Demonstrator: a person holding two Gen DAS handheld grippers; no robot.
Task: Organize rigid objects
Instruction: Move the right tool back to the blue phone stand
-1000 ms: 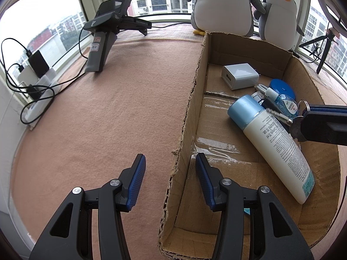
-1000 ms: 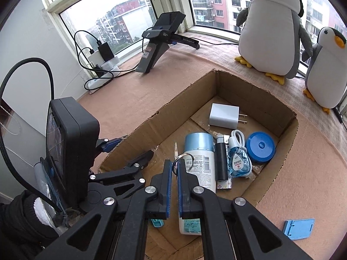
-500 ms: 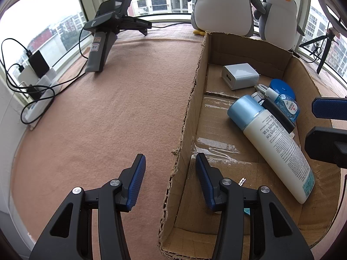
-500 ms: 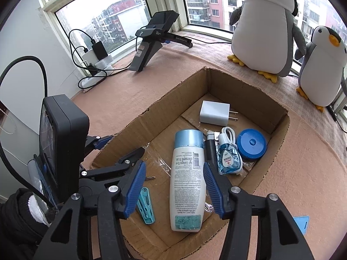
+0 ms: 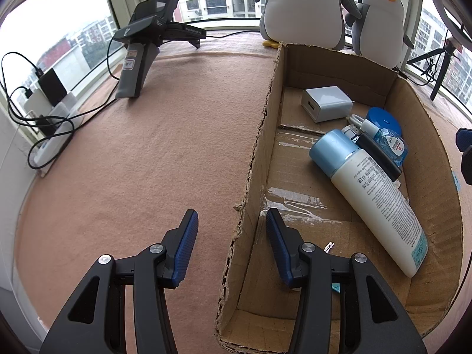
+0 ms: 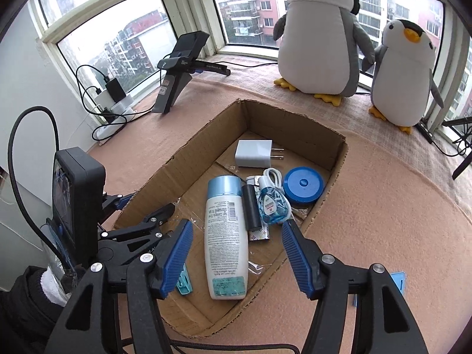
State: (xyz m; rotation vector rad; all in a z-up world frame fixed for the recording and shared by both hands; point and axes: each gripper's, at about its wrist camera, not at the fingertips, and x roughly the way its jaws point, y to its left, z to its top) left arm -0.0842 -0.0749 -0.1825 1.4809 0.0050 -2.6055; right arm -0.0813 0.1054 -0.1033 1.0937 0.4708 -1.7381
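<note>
One cardboard box (image 6: 336, 159) sits on the pink-felt surface (image 5: 147, 153) and holds the rigid things. Inside lies one white bottle (image 6: 225, 236) with a pale blue cap, flat on its side, cap toward 12 o'clock. Just beside it at 3 o'clock lies one black tube (image 6: 250, 208), touching or nearly touching the bottle. At 3 o'clock of the tube is one small blue bottle (image 6: 273, 208) with one white cable (image 6: 273, 175) coiled at its top. One round blue lid (image 6: 303, 185) lies at 2 o'clock of these, near the box's right wall. One white charger (image 6: 253, 153) with two prongs rests at 12 o'clock, well apart from the bottle. One teal clip (image 6: 184, 283) lies at 7 o'clock of the bottle, partly hidden behind the right tool's left finger. In the left wrist view a small metal piece (image 5: 328, 246), too small to name, shows on the box floor.

The right tool (image 6: 236, 253) hangs over the box's near end, released, jaws spread wide, holding nothing. The left tool (image 5: 231, 249) is likewise released and empty; its jaws straddle the box's left wall, one finger outside, one inside.

Outside the box, one blue flat piece (image 6: 396, 280) lies on the surface at 4 o'clock, half hidden. Two plush penguins (image 6: 315, 35) stand at 12 to 1 o'clock by the window. One black stand (image 6: 180, 67) sits at 10 o'clock, with chargers and cables (image 6: 109, 100) beyond it on the sill.
</note>
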